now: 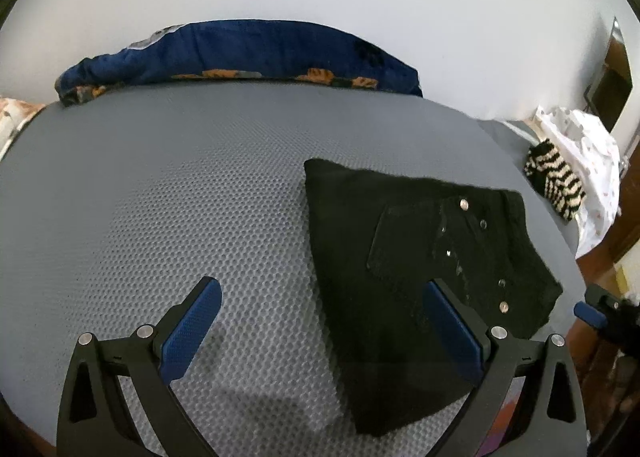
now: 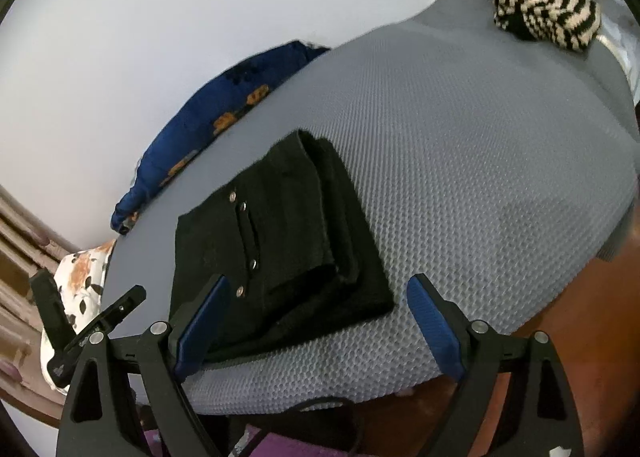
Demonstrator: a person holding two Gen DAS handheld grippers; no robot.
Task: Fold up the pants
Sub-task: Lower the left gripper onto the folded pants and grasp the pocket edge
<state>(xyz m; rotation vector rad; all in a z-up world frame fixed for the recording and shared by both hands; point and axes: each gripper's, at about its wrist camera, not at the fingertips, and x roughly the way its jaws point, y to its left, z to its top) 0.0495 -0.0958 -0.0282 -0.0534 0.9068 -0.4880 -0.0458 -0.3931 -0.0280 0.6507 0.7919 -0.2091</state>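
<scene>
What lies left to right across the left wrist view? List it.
Blue blanket → black pants → striped cloth → white bag

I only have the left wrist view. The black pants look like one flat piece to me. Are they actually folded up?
Observer: Yes. The right wrist view shows the pants stacked in several layers along their right edge.
Operator: Is my right gripper holding them?
Observer: No. The right gripper is open, above the near edge of the pants.
Operator: Anything left of the bed I can't see?
Observer: A floral pillow sits at the mattress corner.
</scene>
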